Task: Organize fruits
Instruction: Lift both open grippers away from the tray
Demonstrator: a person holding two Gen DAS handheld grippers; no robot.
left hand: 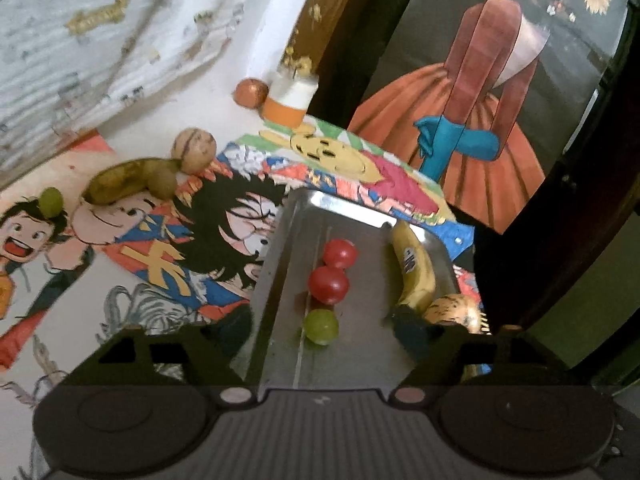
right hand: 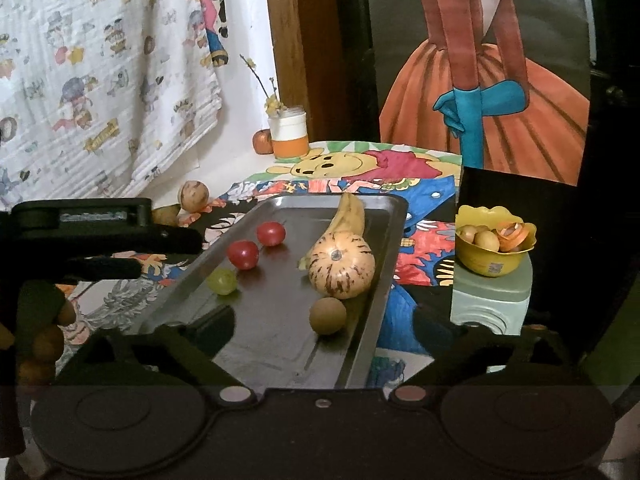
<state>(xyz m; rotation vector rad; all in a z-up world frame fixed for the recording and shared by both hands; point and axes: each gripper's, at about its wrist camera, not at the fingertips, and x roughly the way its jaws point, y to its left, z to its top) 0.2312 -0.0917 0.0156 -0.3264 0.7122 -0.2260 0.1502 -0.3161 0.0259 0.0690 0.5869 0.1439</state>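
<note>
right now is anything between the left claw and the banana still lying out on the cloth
Nothing visible blocks it. The left claw hangs open over the tray, and the loose banana lies up-left on the cloth with only flat printed cloth between. A green grape sits left of it and two round fruits touch its far end.

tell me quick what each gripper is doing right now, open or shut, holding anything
Left gripper: open, holding nothing; the green grape lies free on the tray between its fingers.
Right gripper: open, holding nothing, above the tray.
</note>
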